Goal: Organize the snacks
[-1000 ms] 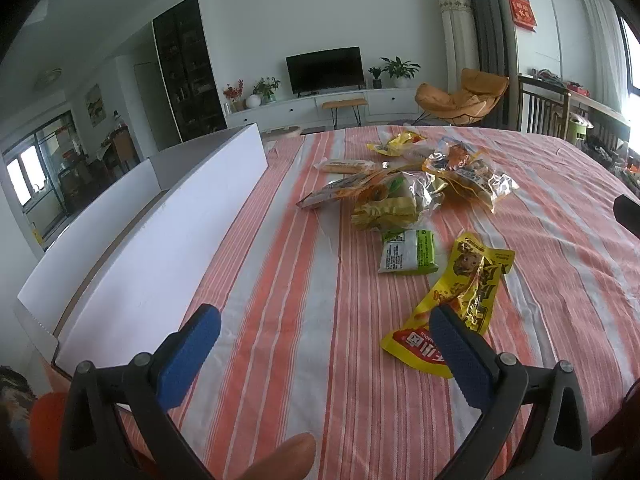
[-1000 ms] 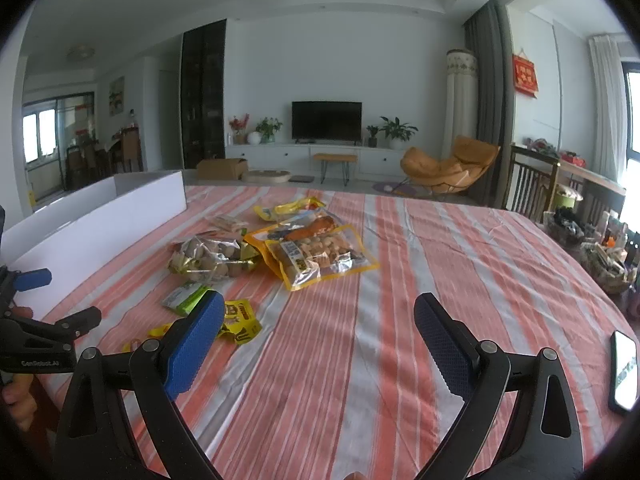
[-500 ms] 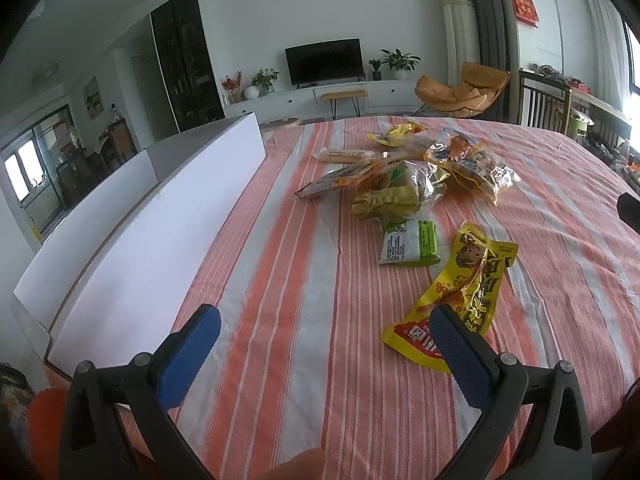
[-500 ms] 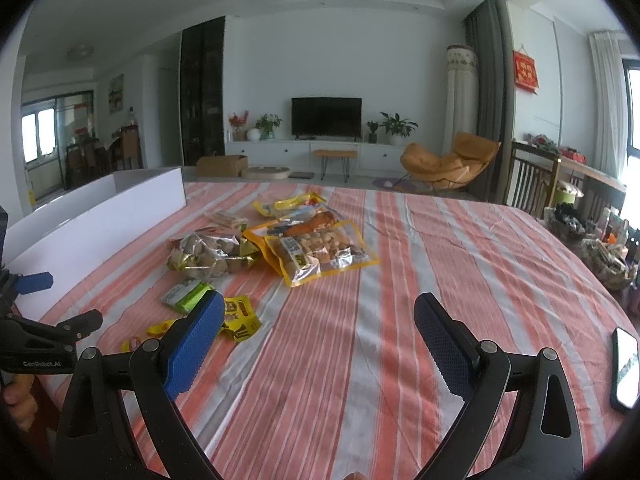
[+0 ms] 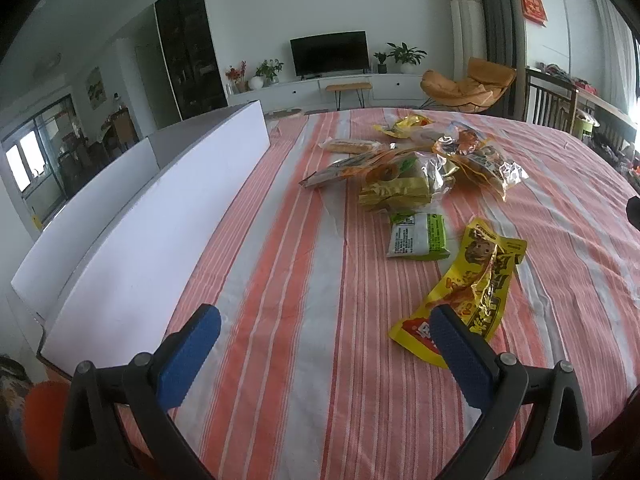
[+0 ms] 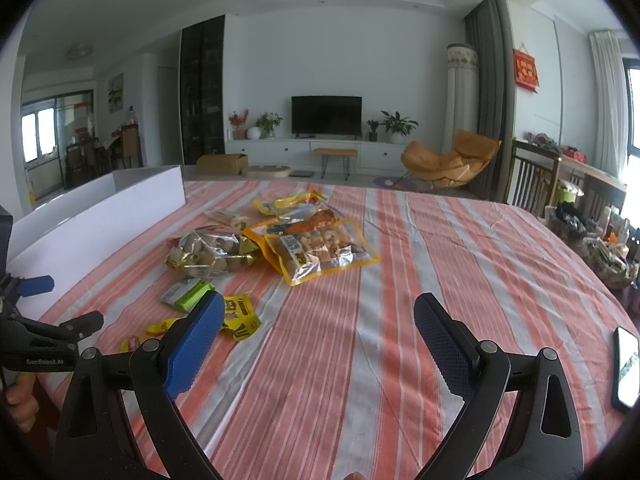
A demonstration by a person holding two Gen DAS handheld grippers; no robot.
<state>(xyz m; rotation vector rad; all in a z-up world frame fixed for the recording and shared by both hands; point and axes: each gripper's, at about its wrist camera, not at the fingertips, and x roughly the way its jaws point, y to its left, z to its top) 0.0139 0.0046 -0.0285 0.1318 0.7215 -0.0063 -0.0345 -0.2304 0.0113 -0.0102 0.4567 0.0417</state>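
Observation:
Several snack packets lie on the striped tablecloth. A yellow packet [image 5: 472, 288] lies nearest, just beyond my left gripper's right finger. A green-and-white packet [image 5: 418, 236] lies behind it, then a bag of gold-wrapped sweets [image 5: 396, 190] and a clear bag with orange edges [image 5: 480, 160]. My left gripper [image 5: 326, 350] is open and empty above the cloth. My right gripper [image 6: 320, 336] is open and empty; the yellow packet [image 6: 240, 314] sits by its left finger, the clear orange-edged bag [image 6: 320, 248] farther ahead. The left gripper shows at the left edge [image 6: 44, 312].
A long white box [image 5: 160, 216] stands along the table's left side; it also shows in the right wrist view [image 6: 100, 216]. A phone [image 6: 626, 368] lies near the table's right edge. Chairs stand to the right beyond the table.
My left gripper has shifted slightly toward the snacks, so the yellow packet lies nearer its right finger. The right gripper has edged forward a little. Both stay open.

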